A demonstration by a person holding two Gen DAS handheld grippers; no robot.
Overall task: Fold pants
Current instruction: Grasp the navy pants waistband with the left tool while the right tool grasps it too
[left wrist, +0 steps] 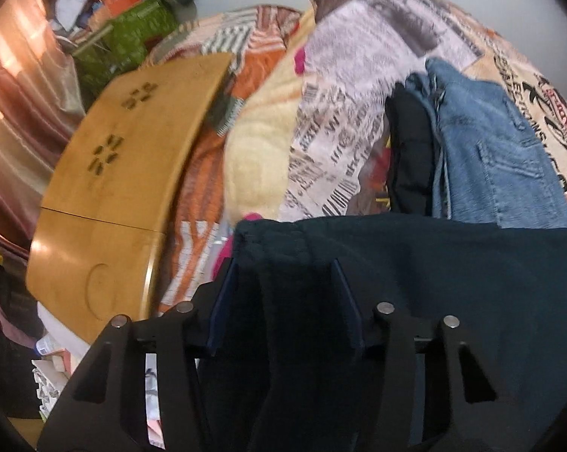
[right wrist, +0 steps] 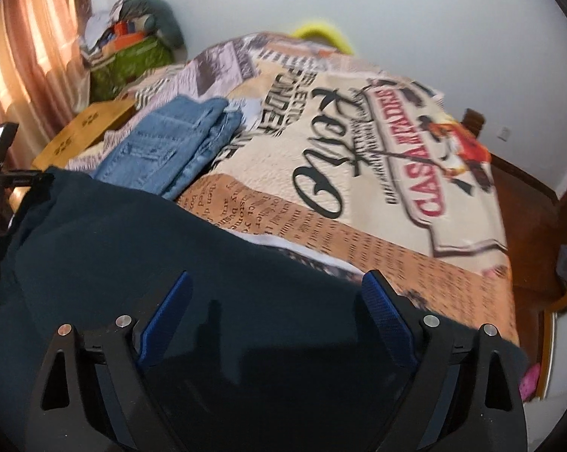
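Observation:
Dark navy pants (left wrist: 453, 282) lie spread over the near part of the bed and fill the lower half of both wrist views (right wrist: 132, 245). My left gripper (left wrist: 285, 293) points down into them near their upper left corner. Its jaws stand partly closed around a raised ridge of the cloth, and I see no firm pinch. My right gripper (right wrist: 279, 301) hovers over the pants with its blue pads (right wrist: 170, 312) wide apart, and only flat cloth lies beneath them. The left gripper's black frame (right wrist: 4, 180) shows at the left edge of the right wrist view.
Folded blue jeans (left wrist: 490, 158) (right wrist: 178, 139) lie beyond the pants, with a black garment (left wrist: 411, 158) beside them. A wooden lap tray (left wrist: 125, 173) sits on the left of the printed bedspread (right wrist: 358, 150). A green bag (right wrist: 129, 60) and curtains stand at the far left. The wooden floor (right wrist: 528, 196) drops off at the right.

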